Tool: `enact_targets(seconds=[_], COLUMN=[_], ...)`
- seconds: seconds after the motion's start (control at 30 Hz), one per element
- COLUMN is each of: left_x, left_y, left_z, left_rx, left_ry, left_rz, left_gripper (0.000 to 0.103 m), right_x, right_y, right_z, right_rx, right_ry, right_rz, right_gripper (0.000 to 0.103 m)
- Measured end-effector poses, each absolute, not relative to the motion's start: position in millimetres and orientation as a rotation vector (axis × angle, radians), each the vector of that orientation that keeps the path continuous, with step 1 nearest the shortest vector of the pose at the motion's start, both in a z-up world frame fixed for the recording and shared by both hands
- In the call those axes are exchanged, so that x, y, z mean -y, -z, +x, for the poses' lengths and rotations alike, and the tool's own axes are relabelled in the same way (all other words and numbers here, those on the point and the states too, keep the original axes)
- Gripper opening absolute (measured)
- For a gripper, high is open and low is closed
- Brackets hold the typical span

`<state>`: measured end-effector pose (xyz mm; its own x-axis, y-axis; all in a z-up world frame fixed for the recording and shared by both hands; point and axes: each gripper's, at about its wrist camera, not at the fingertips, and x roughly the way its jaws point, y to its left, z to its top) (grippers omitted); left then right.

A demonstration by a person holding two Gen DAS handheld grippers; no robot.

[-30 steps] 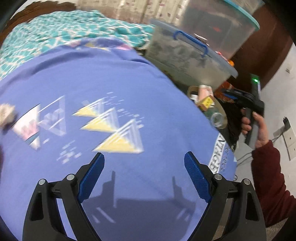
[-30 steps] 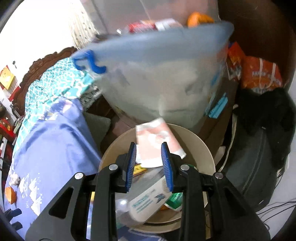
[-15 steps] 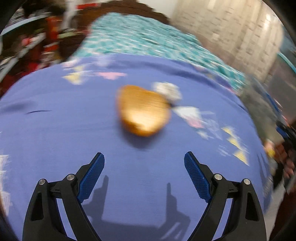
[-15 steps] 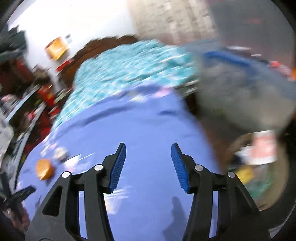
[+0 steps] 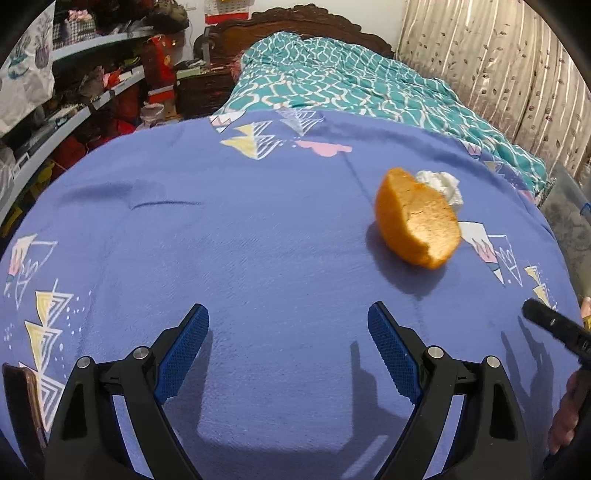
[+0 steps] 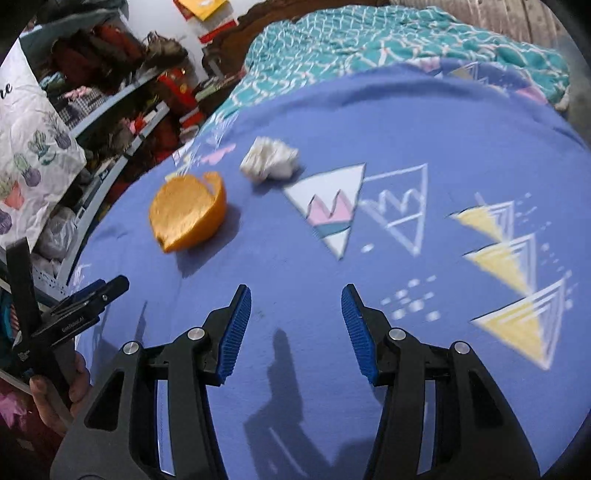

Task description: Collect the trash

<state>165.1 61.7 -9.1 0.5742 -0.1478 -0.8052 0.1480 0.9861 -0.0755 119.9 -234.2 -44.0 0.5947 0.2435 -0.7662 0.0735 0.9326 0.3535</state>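
An orange peel (image 5: 417, 221) lies on the blue patterned bedspread (image 5: 258, 240), with a crumpled white tissue (image 5: 441, 184) just behind it. My left gripper (image 5: 288, 343) hovers over the bedspread, open and empty, short of the peel and to its left. In the right wrist view the orange peel (image 6: 188, 210) and the tissue (image 6: 269, 160) lie ahead and to the left. My right gripper (image 6: 295, 325) is open with nothing between its blue pads. The left gripper (image 6: 88, 299) shows at the left edge of that view, held in a hand.
A teal patterned quilt (image 5: 351, 77) covers the far end of the bed, by a carved wooden headboard (image 5: 295, 22). Cluttered shelves (image 5: 74, 92) run along the left side. A beige curtain (image 5: 498, 74) hangs at the right. The right gripper's tip (image 5: 554, 325) enters at the right edge.
Both grippers swung away from the bin beside the bed towards the bedspread. The right gripper let go of the packet over the bin and opened. The peel and tissue came into both views.
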Motion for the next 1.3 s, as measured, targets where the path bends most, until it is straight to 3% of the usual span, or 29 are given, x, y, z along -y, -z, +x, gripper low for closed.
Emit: enact_targets(seconds=[1.3], left_x=[-60], left_y=[33], left_z=[171], left_rx=[-0.981], left_ry=[0.151], left_rz=[0.035], left_gripper=[0.094], right_x=[229], right_y=[61], right_z=[110], right_rx=[-0.834], right_ry=[-0.093], right_rz=[0.384], right_gripper=[0.078])
